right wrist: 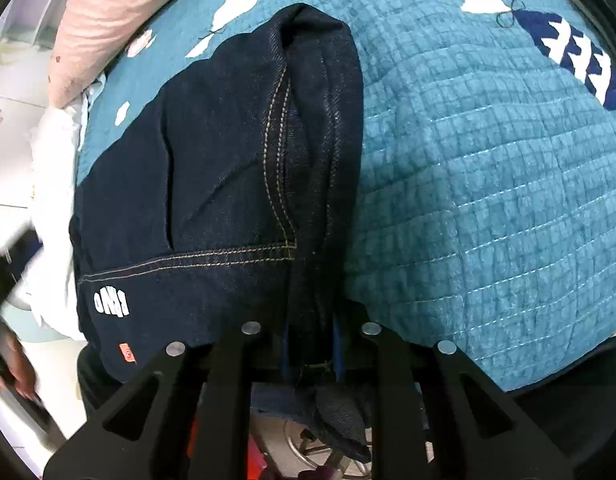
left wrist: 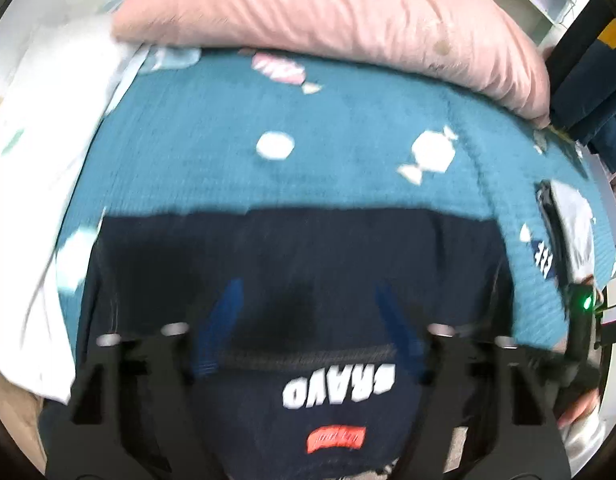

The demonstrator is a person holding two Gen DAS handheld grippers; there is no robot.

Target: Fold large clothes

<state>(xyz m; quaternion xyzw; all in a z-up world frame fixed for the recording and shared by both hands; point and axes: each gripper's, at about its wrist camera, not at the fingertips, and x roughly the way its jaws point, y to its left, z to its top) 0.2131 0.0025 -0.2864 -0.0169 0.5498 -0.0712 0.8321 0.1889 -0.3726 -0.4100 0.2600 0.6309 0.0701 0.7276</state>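
Observation:
Dark navy jeans (left wrist: 291, 248) lie on a teal quilt (left wrist: 308, 120), with a white "BRAVO" print (left wrist: 340, 386) and a red label (left wrist: 336, 438) near the camera. My left gripper (left wrist: 308, 320) hangs over them, blurred, its blue fingers (left wrist: 227, 320) apart and pressing on nothing. In the right wrist view the jeans (right wrist: 227, 160) run away from me as a long folded bundle with tan stitching. My right gripper (right wrist: 312, 344) is shut on a thick fold of that denim at the near edge of the bed.
A pink pillow (left wrist: 328, 12) lies across the far end of the quilt (right wrist: 488, 160). White bedding (left wrist: 47, 160) hangs along the left side. The other gripper's body with a green light (left wrist: 584, 302) and a hand (left wrist: 580, 404) show at the right edge.

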